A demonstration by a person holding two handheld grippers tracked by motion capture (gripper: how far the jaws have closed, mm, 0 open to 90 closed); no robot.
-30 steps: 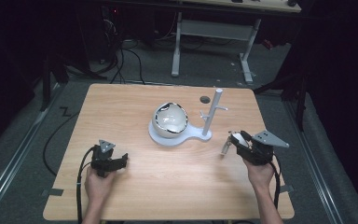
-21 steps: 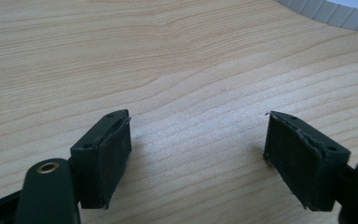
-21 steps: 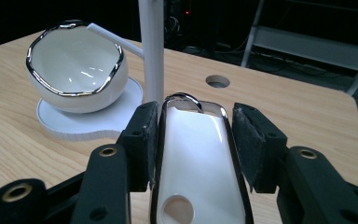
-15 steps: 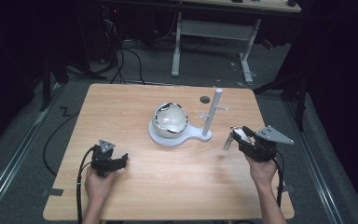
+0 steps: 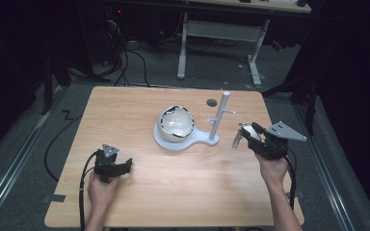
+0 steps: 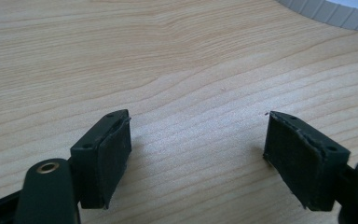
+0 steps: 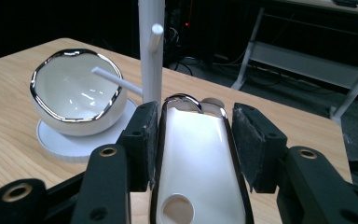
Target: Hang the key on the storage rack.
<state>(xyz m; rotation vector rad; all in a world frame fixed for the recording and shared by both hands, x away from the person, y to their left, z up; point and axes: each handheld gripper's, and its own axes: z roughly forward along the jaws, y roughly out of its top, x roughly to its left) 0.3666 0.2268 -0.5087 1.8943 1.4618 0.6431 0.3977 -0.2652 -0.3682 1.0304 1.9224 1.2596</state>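
Right gripper view, right claw (image 7: 193, 140) clamping white holder (image 7: 196, 158)

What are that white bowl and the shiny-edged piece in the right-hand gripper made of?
Bowl: likely glazed ceramic, glossy white with a mirror-like silver rim. Held piece in the right gripper: it looks the same, smooth white with a chrome-like edge, though plastic is possible.
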